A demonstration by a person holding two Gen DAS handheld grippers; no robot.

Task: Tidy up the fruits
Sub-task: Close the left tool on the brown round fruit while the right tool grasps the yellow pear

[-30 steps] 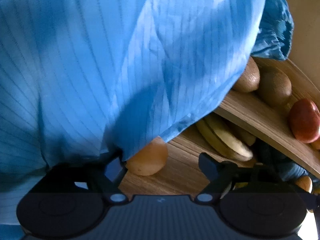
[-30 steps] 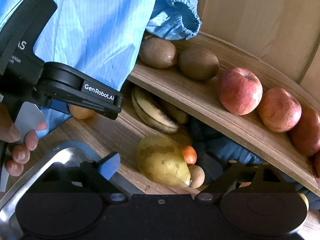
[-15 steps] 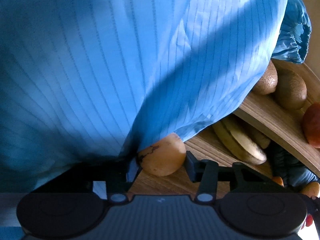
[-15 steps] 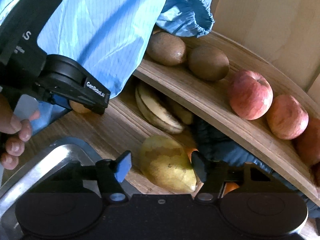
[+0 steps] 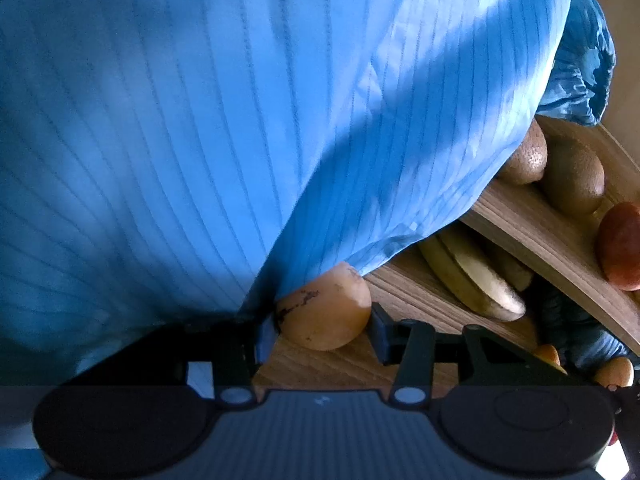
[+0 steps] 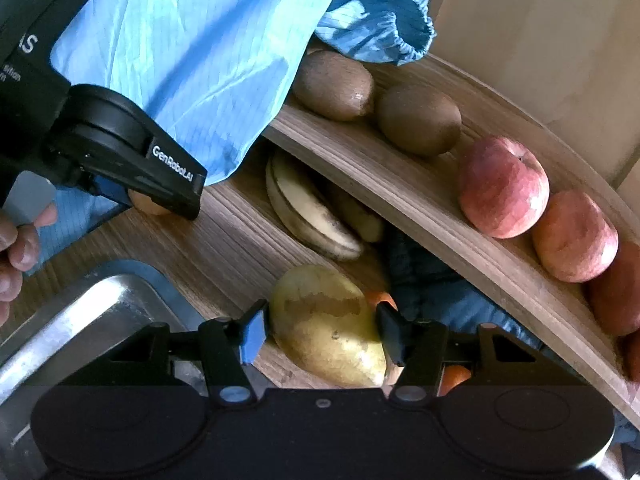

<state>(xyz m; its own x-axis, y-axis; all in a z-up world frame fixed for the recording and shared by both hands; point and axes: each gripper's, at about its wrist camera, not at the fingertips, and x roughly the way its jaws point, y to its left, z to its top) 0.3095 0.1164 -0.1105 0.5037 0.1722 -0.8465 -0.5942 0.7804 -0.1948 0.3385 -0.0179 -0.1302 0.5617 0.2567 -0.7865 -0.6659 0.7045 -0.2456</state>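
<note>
In the left wrist view my left gripper (image 5: 322,330) is shut on a small tan-orange fruit (image 5: 324,308) that rests on the lower wooden shelf (image 5: 404,292), half under a blue sleeve (image 5: 240,120). The right wrist view shows that same left gripper (image 6: 160,204) at the left, held by a hand (image 6: 18,240). My right gripper (image 6: 322,334) is shut on a yellow pear (image 6: 328,320) lying on the lower shelf (image 6: 240,236), one finger on each side of it.
A curved upper shelf (image 6: 400,184) carries two kiwis (image 6: 334,86) and several red apples (image 6: 502,188). Bananas (image 6: 308,208) lie beneath it, with a small orange (image 6: 380,298) and dark blue cloth (image 6: 424,280) beside the pear. A metal tray (image 6: 80,320) sits at lower left.
Both grippers went from open to shut: the left closed on the small tan-orange fruit, the right moved forward and closed on the pear.
</note>
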